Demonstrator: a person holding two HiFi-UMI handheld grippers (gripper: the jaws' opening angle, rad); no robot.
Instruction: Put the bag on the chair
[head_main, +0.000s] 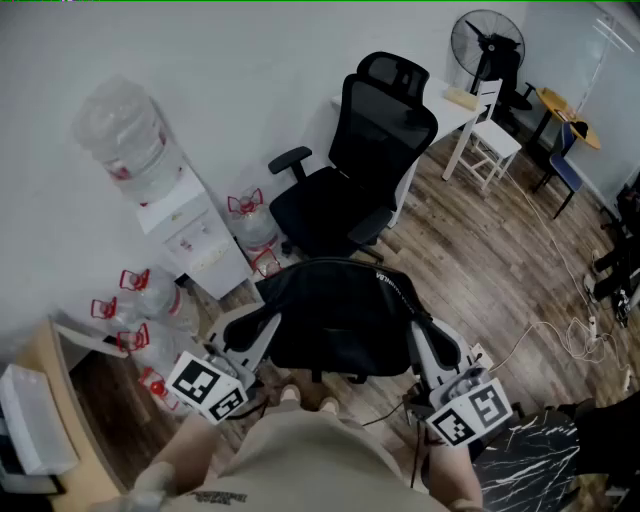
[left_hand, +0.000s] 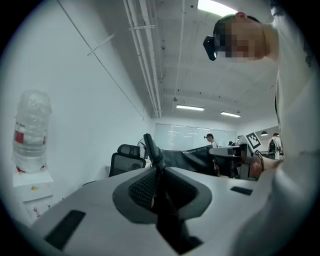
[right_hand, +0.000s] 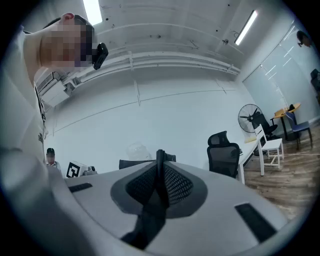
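**Bag held up between both grippers**

The black bag (head_main: 340, 315) hangs between the two grippers, and the chair (head_main: 345, 190) stands at its 12 o'clock. The left gripper (head_main: 262, 330), at the bag's 9 o'clock, is pinched narrow on a strap (left_hand: 152, 149). The right gripper (head_main: 425, 345), at 3 o'clock, is clamped narrow on the bag's other side.

Wood-plank floor (head_main: 480, 240): black office chair (head_main: 325, 205) standing beyond the jaws, water jugs (head_main: 150, 292) to their left, white cable (head_main: 575, 348) to their right.
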